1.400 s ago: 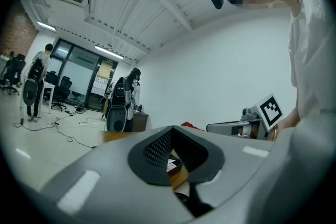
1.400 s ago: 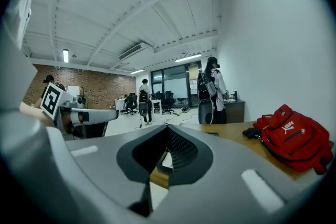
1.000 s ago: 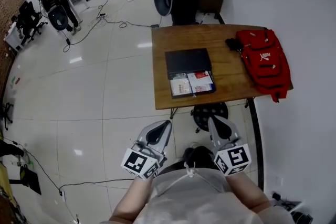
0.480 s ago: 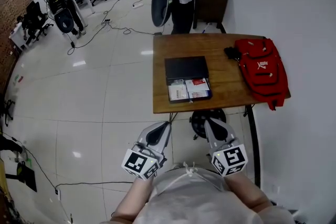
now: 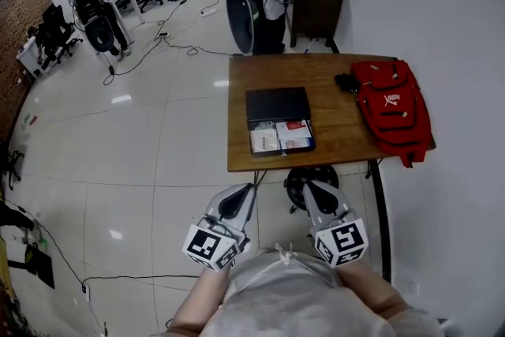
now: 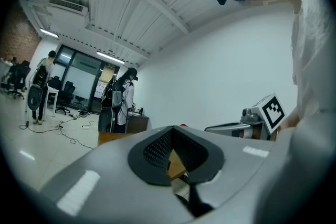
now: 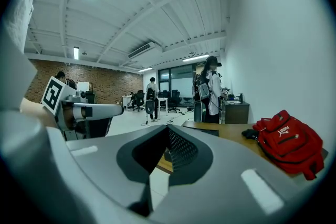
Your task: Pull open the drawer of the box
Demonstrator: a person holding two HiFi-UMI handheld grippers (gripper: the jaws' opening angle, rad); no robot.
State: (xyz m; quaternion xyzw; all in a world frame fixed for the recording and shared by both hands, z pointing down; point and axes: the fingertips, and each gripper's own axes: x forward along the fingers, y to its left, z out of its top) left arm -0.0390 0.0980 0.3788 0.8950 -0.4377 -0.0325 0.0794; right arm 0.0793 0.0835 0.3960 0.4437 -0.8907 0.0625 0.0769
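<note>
- Looking down through the head view, I had the wooden desk [image 5: 331, 144] as the biggest thing ahead. It stood well apart from me across tiled floor, with a round dark stool [image 5: 312, 179] tucked under its near edge.
- A red backpack [image 5: 392, 105] lay along the desk's right side, one end hanging past the edge. It sat apart from the box, so I judged it out of the way of any pull.
- The box [image 5: 278, 102] lay flat near the middle of the desk, its dark lid toward the far side. Its drawer side faced me, which suited a straight pull toward the near edge.
- The drawer [image 5: 282, 136] looked to me already slid out toward that near edge. Printed papers or packets showed inside, and I could not make out what they were.
- My left hand-held gripper [image 5: 249, 189] was held low in front of my body, pointing toward the desk. Its jaws were pressed together with nothing between them.
- My right hand-held gripper [image 5: 309, 187] sat just beside it, jaws likewise pressed together and empty. Neither was anywhere near the box, so I took both to be parked, with nothing to hold at that distance.
</note>
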